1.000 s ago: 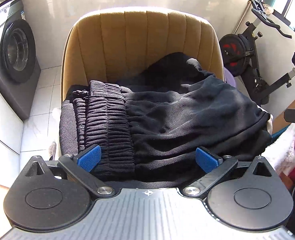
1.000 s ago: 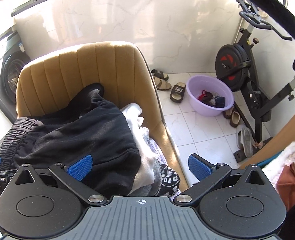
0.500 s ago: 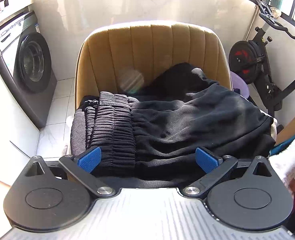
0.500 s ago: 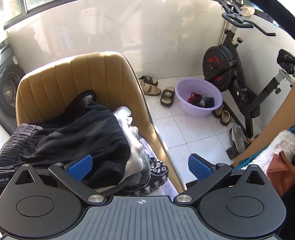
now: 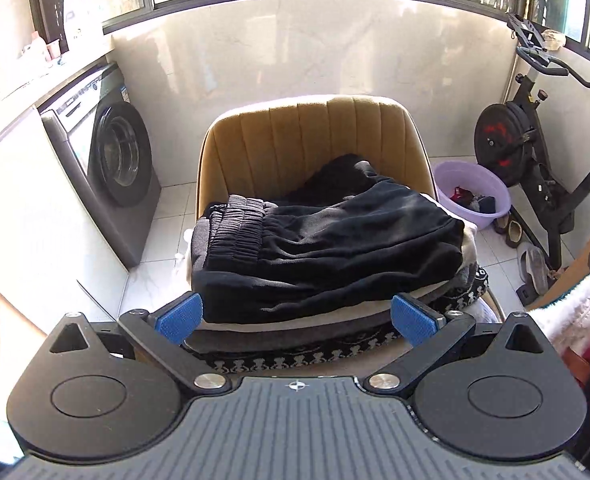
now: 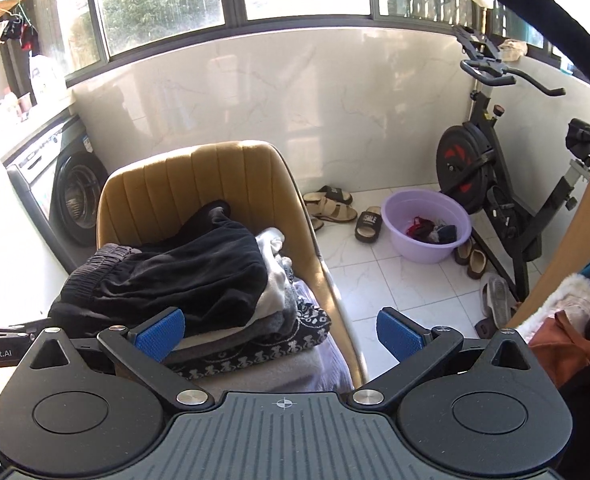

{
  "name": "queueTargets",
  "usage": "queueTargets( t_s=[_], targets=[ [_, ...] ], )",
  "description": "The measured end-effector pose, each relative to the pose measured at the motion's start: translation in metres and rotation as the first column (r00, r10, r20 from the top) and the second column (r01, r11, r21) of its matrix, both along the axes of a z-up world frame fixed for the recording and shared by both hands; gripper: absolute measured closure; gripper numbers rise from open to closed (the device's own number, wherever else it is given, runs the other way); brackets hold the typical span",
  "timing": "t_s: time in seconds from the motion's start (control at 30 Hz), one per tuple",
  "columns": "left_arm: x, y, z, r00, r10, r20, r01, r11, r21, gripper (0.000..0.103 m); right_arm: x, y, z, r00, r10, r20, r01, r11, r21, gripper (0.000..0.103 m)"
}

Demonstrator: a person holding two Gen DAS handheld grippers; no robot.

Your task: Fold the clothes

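Surroundings: one washing machine [image 5: 111,168] at left against the wall; one exercise bike [image 6: 507,184] at right; one purple basin [image 6: 427,226] holding small garments on the tiled floor between chair and bike; sandals and slippers [image 6: 335,208] scattered about the basin, number not certain; a fur-trimmed garment [image 6: 567,296] at the right edge. Item: one mustard chair [image 5: 315,140], carrying one stack of folded clothes [image 5: 335,300]; topmost, black trousers [image 5: 327,248], folded flat, ribbed waistband toward the washing machine; beneath, a white layer, a grey layer and a dark patterned piece with small white figures, seen at the stack's front and right edge. Left gripper [image 5: 295,318]: blue fingers [image 5: 179,316] spread wide, released, holding nothing, poised just before the stack's front edge; nothing stands between it and the clothes. Right gripper [image 6: 281,334]: fingers [image 6: 159,332] likewise spread and empty, aimed over the chair's right side and the floor beyond. Change from the frame a second ago: both grippers have drawn back and up from the chair; the windows and far more floor now show; the trousers lie unchanged on top.
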State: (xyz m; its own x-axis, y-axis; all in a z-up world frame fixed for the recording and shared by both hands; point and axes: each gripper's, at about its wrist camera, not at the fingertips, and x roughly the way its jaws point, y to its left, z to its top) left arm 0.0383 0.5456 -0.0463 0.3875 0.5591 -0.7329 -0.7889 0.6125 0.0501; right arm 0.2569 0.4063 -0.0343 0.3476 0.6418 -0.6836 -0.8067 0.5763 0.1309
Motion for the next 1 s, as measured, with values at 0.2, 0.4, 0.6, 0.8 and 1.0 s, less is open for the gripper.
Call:
queueTargets(
  t_s=[0.2, 0.4, 0.6, 0.8, 1.0],
  targets=[
    [-0.012, -0.069, 0.021, 1.000, -0.009, 0.022, 0.009, 1.000, 0.010, 0.000, -0.021, -0.070, 0.022, 1.000, 0.013, 0.016, -0.013, 0.999, 0.049, 0.001],
    [-0.031, -0.123, 0.023, 1.000, 0.025, 0.009, -0.024, 0.999, -0.021, 0.000, -0.027, -0.130, 0.039, 0.999, -0.041, 0.035, 0.038, 0.996, 0.078, 0.001],
    [-0.047, -0.165, 0.020, 1.000, 0.024, 0.000, -0.024, 0.995, -0.094, 0.000, -0.051, -0.161, 0.032, 0.998, -0.069, 0.005, 0.068, 0.996, 0.065, 0.001],
    [-0.063, -0.183, 0.027, 1.000, 0.019, -0.021, -0.020, 0.998, -0.062, 0.000, -0.084, -0.183, 0.022, 0.994, -0.110, 0.009, 0.110, 0.992, 0.055, 0.001],
    [-0.079, -0.181, 0.030, 0.998, -0.014, -0.054, 0.011, 0.998, -0.054, 0.000, -0.106, -0.184, 0.024, 0.985, -0.170, -0.007, 0.170, 0.984, 0.052, 0.001]
  ],
)
